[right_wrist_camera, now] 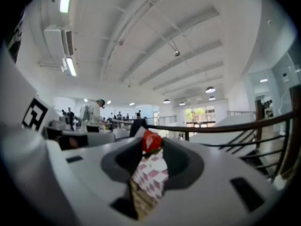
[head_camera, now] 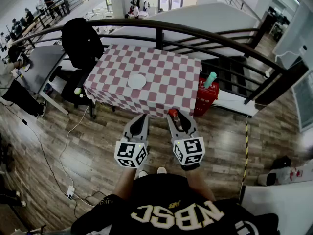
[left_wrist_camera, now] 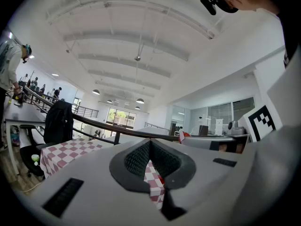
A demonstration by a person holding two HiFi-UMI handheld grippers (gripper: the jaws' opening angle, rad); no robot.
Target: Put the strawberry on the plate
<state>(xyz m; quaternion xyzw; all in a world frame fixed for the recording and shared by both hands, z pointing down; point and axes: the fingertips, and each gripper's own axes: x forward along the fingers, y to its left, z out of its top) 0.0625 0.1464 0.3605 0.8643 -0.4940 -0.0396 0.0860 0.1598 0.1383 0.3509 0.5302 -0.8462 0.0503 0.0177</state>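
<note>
Checkered table (head_camera: 166, 75) bears 1 plate (head_camera: 136, 81); right gripper (head_camera: 175, 114) pinches strawberry (right_wrist_camera: 151, 141).

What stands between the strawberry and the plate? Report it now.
Nothing visible does. The right tool holds the strawberry by the near edge of the checkered cloth. Only bare cloth lies between that edge and the empty plate.

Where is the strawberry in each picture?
Head view: the strawberry sits at the tips of the right gripper, just below the near edge of the pink checked tablecloth.
Left gripper view: probably the small red bit right of centre, at the other gripper's tip.
Right gripper view: in the centre, pinched between the jaws.
Shared landmark: the pink checked tablecloth.
</note>
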